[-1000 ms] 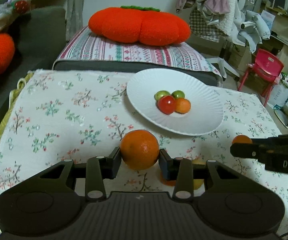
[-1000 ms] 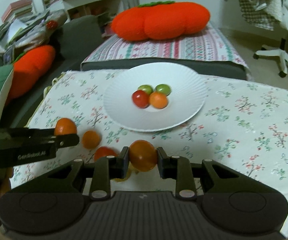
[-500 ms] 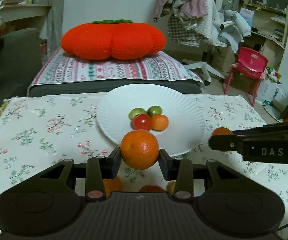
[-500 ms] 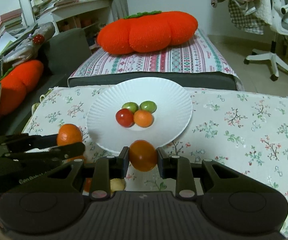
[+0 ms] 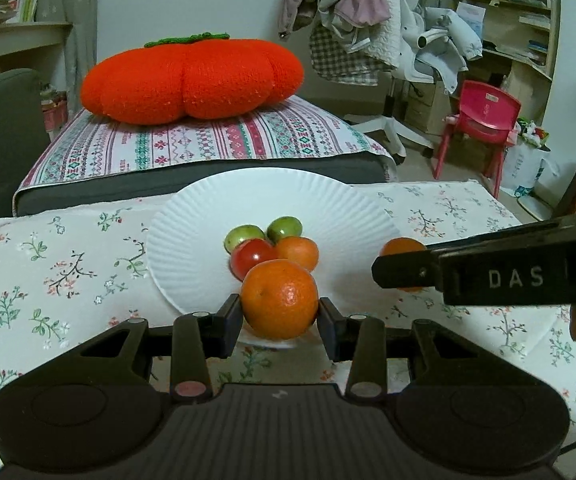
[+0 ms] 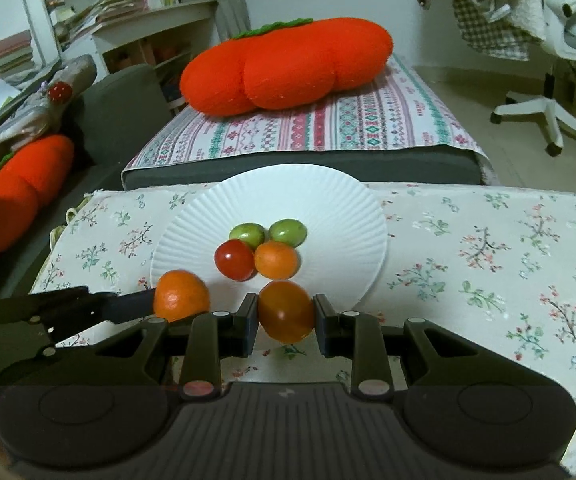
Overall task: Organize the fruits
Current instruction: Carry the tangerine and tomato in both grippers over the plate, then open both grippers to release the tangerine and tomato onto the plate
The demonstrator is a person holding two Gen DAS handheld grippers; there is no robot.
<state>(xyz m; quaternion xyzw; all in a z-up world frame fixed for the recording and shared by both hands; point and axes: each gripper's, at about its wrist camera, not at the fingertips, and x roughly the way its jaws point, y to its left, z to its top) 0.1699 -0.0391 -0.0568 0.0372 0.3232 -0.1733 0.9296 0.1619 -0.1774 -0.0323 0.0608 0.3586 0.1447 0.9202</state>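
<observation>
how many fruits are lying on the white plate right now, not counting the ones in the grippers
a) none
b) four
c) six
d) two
b: the plate holds two green fruits, a red tomato and a small orange one; the other two are clamped in the grippers.

A plate (image 6: 339,204) sits on the cloth-covered table (image 6: 487,248), toward its far edge, with a bench cushion (image 6: 327,128) just behind it and a plush pumpkin (image 6: 284,68) on that cushion. Four small fruits (image 6: 262,246) cluster at the plate's centre, two behind and two in front. The left gripper (image 5: 280,312) holds a mandarin (image 5: 280,300) over the plate's near rim; to its right the right gripper (image 6: 286,316) holds a tomato (image 6: 286,311), apparently at the same rim.
</observation>
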